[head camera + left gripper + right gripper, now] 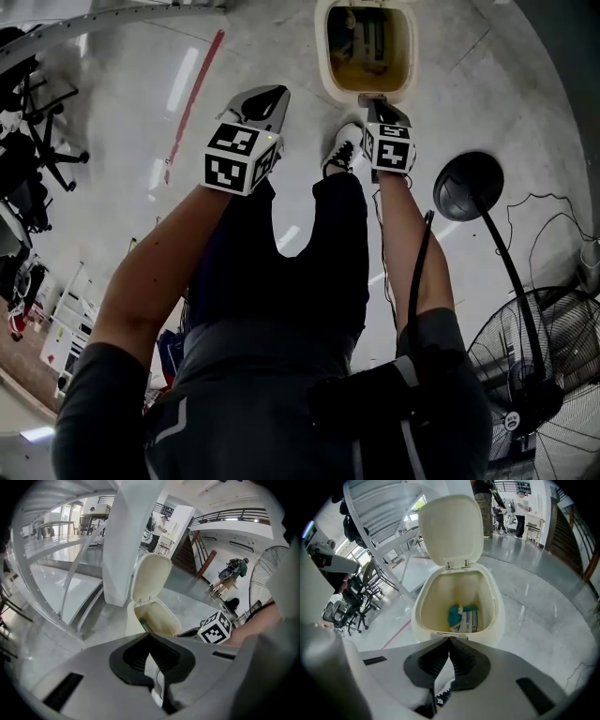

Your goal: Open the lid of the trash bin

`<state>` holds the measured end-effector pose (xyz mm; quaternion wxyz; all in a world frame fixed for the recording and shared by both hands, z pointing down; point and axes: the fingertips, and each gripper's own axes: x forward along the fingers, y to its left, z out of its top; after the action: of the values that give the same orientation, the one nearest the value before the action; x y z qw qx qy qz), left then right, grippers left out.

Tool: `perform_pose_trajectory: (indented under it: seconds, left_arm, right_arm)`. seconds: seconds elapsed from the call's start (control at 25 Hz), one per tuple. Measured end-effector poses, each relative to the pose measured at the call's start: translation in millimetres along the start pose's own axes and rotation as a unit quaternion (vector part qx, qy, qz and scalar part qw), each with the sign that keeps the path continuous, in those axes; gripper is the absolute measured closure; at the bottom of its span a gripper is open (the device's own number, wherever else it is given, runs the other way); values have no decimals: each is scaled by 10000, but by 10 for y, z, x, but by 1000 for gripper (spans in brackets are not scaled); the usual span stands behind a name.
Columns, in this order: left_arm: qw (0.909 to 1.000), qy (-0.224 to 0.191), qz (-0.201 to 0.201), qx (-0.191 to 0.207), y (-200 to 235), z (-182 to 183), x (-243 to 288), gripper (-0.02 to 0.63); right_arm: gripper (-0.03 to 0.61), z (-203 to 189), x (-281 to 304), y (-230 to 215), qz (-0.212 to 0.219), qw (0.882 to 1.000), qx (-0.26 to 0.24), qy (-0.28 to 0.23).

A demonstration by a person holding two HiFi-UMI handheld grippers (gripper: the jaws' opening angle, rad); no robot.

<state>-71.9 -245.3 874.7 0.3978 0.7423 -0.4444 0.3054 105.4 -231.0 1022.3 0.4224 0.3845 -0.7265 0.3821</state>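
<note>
The cream trash bin [367, 86] stands on the floor ahead, its lid [451, 529] swung up and upright on the rear hinge. Teal and white rubbish [463, 616] lies at the bottom. My right gripper [450, 639] is shut with nothing between its jaws, its tips right at the bin's front rim [449, 633]; whether they touch it I cannot tell. In the head view this right gripper [375, 101] sits just below the bin. My left gripper [272, 94] hangs further left, away from the bin, also shut and holding nothing. The left gripper view shows the bin [157, 618] with its raised lid [150, 576].
A white shoe [344, 148] stands between the grippers, close to the bin. A floor fan [539, 384] and its round black base [468, 185] with a cable are to the right. Office chairs [37, 141] sit at the far left. A white pillar [126, 541] rises behind the bin.
</note>
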Motion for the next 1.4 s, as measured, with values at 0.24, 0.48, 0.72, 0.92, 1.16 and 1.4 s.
perform_pose_trajectory:
  seconds: [0.24,0.48,0.72,0.92,1.16,1.4]
  left_arm:
    - [10000,-40,11,17,-65,97,-228,606]
    - [9991,-218,-136,-336,-228,337,-640,606]
    - [9986,-446,-262,-119,-433,693,-1176,606]
    - [9885,-722,-848,1026,-794,1123,-1807,606]
    - [9768,-1574,-878,1155,-1017,1824,-2509,606]
    - [9584,-2326,-921,1371,-1327,2350,-3119,606]
  right_arm:
    - [551,79,-253,-7,336,9971,639,228]
    - [551,420,-972,-40,172,9976,651,-180]
    - [551,907,-1907,92,203,9921,907,-844]
    - [551,1297,-2655,318,277,9889,722,-1269]
    - [550,1916,-3720,493,258,9703,732,-2289]
    - [551,2368,-4721,675,137,9466,496,-3183]
